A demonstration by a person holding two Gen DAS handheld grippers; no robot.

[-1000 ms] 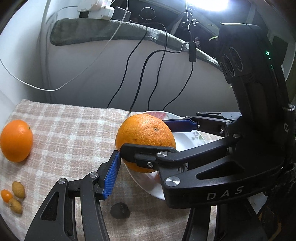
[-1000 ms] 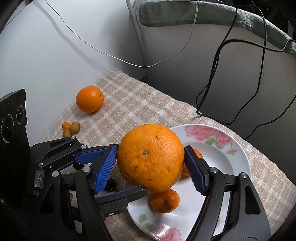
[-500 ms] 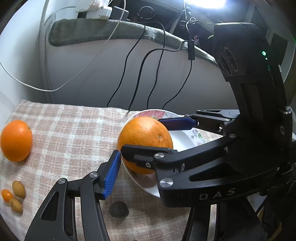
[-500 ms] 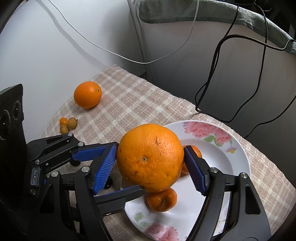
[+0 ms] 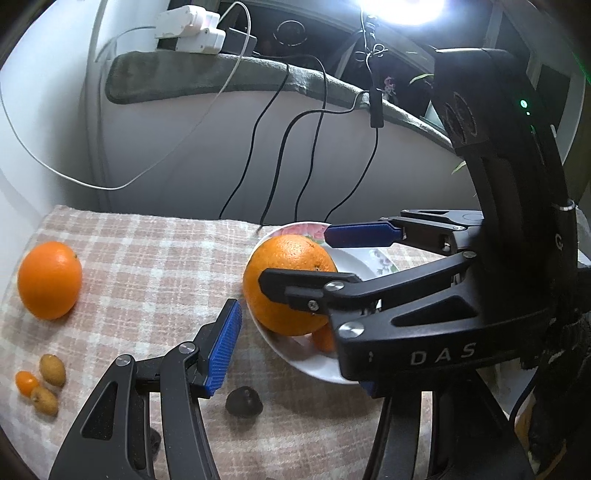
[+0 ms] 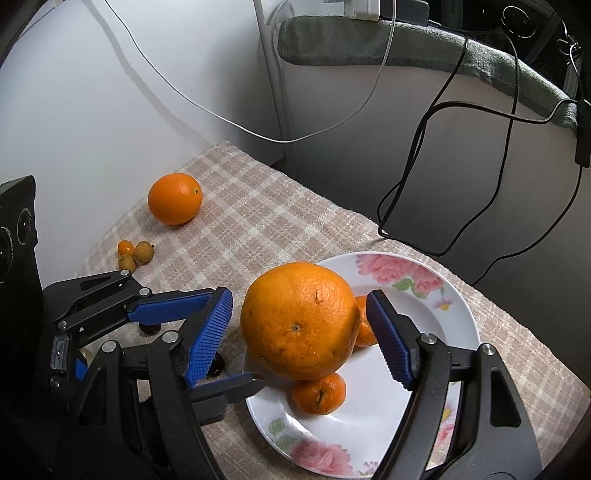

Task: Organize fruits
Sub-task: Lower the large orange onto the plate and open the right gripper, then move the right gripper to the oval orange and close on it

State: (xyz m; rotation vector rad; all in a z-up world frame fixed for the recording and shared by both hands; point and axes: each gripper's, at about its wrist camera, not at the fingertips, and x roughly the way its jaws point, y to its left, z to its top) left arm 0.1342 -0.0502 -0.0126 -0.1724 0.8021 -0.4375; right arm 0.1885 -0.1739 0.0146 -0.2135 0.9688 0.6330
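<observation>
Right gripper (image 6: pixel 299 338), nearest the lens, has its jaws apart. The blue pads (image 6: pixel 207 332) flank the large orange (image 6: pixel 299 321) on both sides, with a narrow gap visible at each pad, so nothing is clamped.

Left gripper (image 6: pixel 236 336) comes in from the left at cloth level, jaws also apart. One finger lies just beside the right gripper's left pad and the other reaches toward the plate rim below the large orange. It grips nothing.

The large orange sits at the left edge of the floral plate (image 6: pixel 424 314), resting on a small mandarin (image 6: pixel 319 393). A second mandarin (image 6: pixel 364 326) lies behind it, touching or nearly so.

A small dark object (image 5: pixel 243 401), too indistinct to identify, lies on the checked cloth (image 6: pixel 258 229) just off the plate.

Farther left on the cloth, three kumquats (image 6: pixel 135 253) lie bunched together, well apart from the plate. Beyond them a second orange (image 6: pixel 175 198) stands alone near the wall.

At the back, black cables (image 6: pixel 413 177) and a white cable (image 6: pixel 236 123) hang down from a grey padded ledge (image 6: pixel 406 51). A white power strip (image 5: pixel 188 31) rests on top of it.
</observation>
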